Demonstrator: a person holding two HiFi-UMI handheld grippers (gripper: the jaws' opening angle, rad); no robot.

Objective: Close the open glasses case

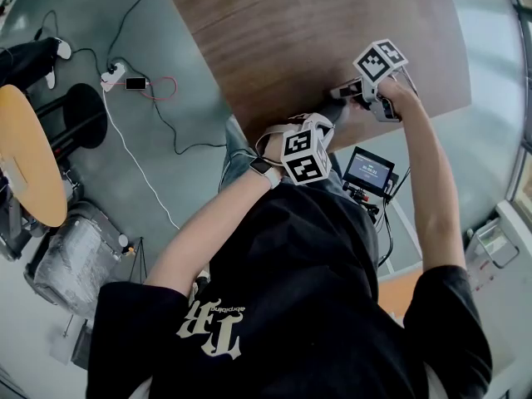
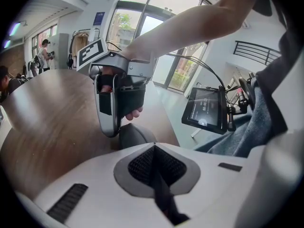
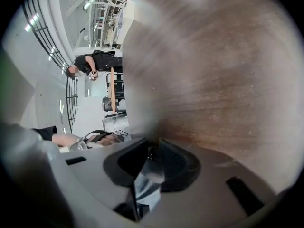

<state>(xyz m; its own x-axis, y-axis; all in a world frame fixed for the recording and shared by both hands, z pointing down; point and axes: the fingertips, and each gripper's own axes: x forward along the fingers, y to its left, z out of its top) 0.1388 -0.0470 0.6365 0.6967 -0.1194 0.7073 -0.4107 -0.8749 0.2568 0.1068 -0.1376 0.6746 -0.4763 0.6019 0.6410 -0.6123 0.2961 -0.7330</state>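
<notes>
I see left gripper (image 2: 153, 147) tongs pressed together, just beside dark grey rounded glasses case (image 2: 135, 136), near edge of brown wooden table (image 1: 291, 32); right gripper (image 3: 151, 152) pinching it (glossy edge).

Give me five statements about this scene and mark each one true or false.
1. The table has a brown wooden top. True.
2. The left hand-held gripper has its jaws spread wide. False: they stand together.
3. A small lit screen sits off the table, close to the person. True.
4. The power strip lies on the table. False: it lies on the floor.
5. The round yellow table is at the right of the head view. False: it is at the left.
</notes>
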